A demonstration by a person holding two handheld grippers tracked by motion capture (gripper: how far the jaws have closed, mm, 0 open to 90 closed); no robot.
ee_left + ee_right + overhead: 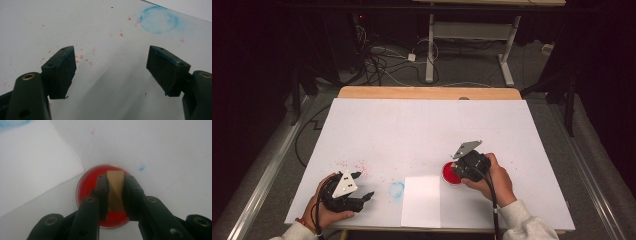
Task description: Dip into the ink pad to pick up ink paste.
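High view: the right gripper (460,167) points down over a red dish (451,173) beside a white sheet (421,201) on the bench (412,130), while the left gripper (357,192) rests near a blue ring stain (396,189). Left gripper view: its fingers (62,71) stand wide apart, holding nothing, above red specks (81,57). Right gripper view: the fingers (131,192) are clamped on a tan block (115,187) standing in the red dish (87,187).

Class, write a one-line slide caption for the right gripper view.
Right gripper shut on a tan wooden block over a round red ink pad.
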